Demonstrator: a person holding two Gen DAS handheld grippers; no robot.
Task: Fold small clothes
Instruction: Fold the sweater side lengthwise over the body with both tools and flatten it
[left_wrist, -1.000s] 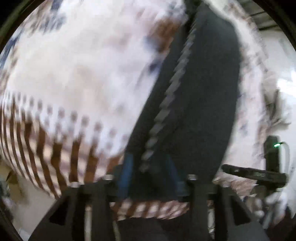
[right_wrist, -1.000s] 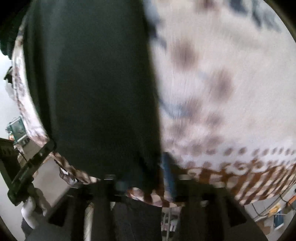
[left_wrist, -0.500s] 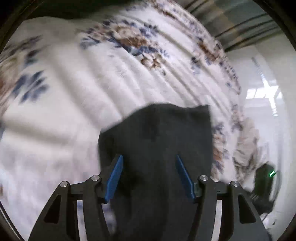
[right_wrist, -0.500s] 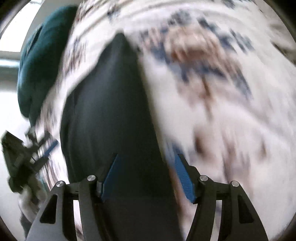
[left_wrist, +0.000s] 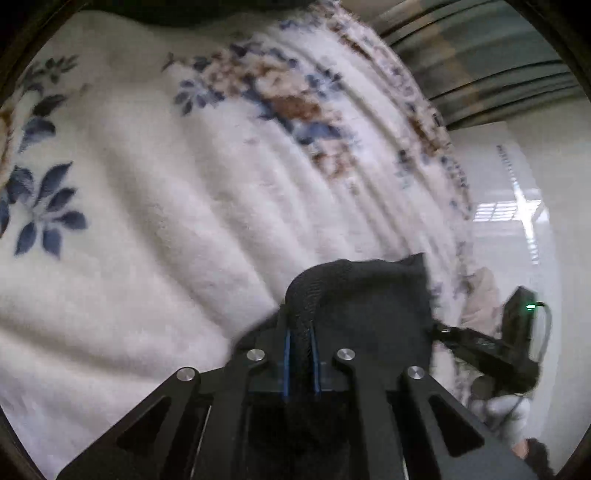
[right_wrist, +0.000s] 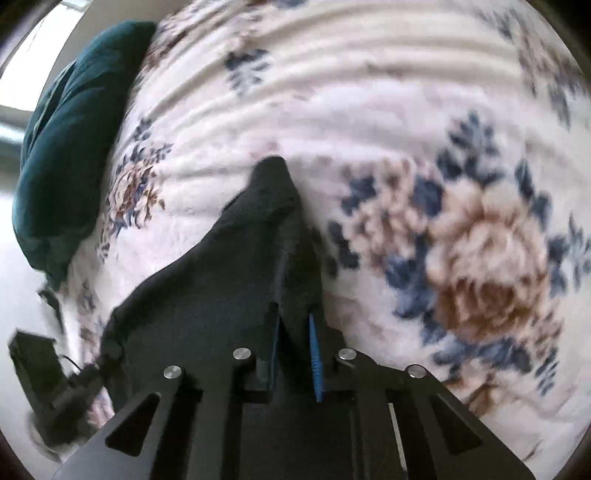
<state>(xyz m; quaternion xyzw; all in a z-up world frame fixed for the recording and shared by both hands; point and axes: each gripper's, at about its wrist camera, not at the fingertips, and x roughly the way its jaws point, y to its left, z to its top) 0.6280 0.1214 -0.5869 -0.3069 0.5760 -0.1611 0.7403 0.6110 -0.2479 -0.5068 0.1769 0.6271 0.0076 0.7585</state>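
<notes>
Blanket (left_wrist: 177, 229): white plush, blue and brown flowers, spread under everything.
Cushion (right_wrist: 70, 147): dark teal, at blanket's far left edge.
Garment (right_wrist: 229, 280): small, black, stretched between both grippers above blanket; long axis side to side, one corner poking away from the right camera.
Left gripper (left_wrist: 300, 338): jaws pinching ribbed hem.
Right gripper (right_wrist: 295, 332): jaws pinching the other edge.
</notes>
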